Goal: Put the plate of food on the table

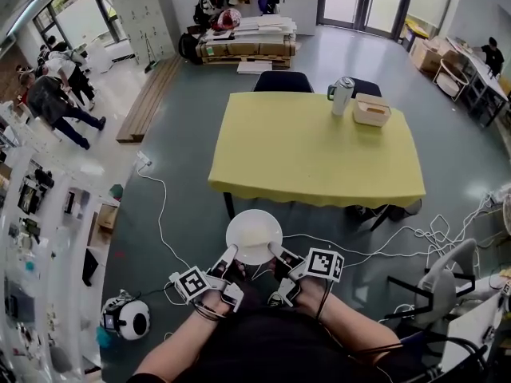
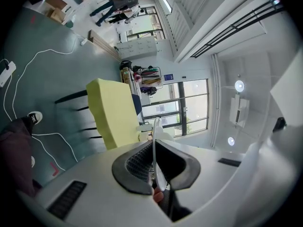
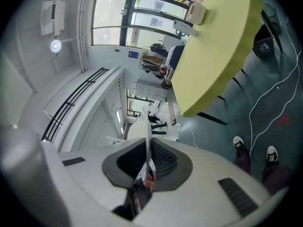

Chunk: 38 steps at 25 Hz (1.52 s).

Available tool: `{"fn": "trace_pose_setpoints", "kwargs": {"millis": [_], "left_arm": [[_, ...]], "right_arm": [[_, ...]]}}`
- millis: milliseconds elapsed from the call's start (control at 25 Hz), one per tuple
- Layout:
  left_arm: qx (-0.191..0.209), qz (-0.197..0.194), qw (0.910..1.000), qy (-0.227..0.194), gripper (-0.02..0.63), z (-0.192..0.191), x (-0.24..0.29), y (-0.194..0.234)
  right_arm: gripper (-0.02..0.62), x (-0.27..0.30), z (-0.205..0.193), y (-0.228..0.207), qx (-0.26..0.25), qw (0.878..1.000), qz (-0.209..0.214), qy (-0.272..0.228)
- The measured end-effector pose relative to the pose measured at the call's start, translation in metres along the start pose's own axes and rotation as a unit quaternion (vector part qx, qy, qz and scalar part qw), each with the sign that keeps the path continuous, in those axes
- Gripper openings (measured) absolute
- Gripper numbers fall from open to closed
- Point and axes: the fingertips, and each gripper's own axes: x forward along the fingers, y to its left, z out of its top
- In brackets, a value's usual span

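A white plate (image 1: 254,236) with pale food on it hangs in the air in front of the yellow table (image 1: 313,146), short of its near edge. My left gripper (image 1: 230,255) is shut on the plate's left rim and my right gripper (image 1: 275,255) is shut on its right rim. In the left gripper view the plate (image 2: 155,155) shows edge-on between the jaws, and likewise in the right gripper view the plate (image 3: 147,148) stands edge-on. The table (image 2: 111,112) lies ahead of both grippers (image 3: 215,56).
On the table's far right stand a metal jug (image 1: 342,95) and a wooden tissue box (image 1: 371,109). Dark chairs (image 1: 283,81) sit behind the table. White cables (image 1: 415,238) trail on the floor at right, a shelf unit (image 1: 40,238) at left. People (image 1: 56,94) stand far left.
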Motion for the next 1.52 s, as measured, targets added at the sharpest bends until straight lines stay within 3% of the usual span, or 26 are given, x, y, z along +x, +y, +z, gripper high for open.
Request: {"fn": "trace_pose_setpoints", "kwargs": {"millis": [480, 880, 1160, 1400, 1520], "left_arm": [[0.006, -0.006, 0.9997, 0.024, 0.02, 0.056, 0.047, 0.006], [0.014, -0.005, 0.9979, 0.063, 0.02, 0.129, 0.091, 0.007], [-0.012, -0.014, 0.9966, 0.08, 0.02, 0.178, 0.116, 0.011], [0.023, 0.003, 0.9943, 0.104, 0.02, 0.232, 0.135, 0.035], [0.013, -0.007, 0.9935, 0.113, 0.02, 0.249, 0.149, 0.042]], "right_arm": [[0.034, 0.054, 0.043, 0.003, -0.005, 1.0, -0.008, -0.018], [0.034, 0.122, 0.079, 0.012, 0.005, 0.999, -0.021, -0.046], [0.034, 0.172, 0.099, 0.015, 0.009, 0.997, -0.035, -0.064], [0.032, 0.225, 0.115, 0.009, 0.005, 0.996, -0.04, -0.076], [0.032, 0.245, 0.123, 0.003, 0.004, 0.996, -0.044, -0.081]]}}
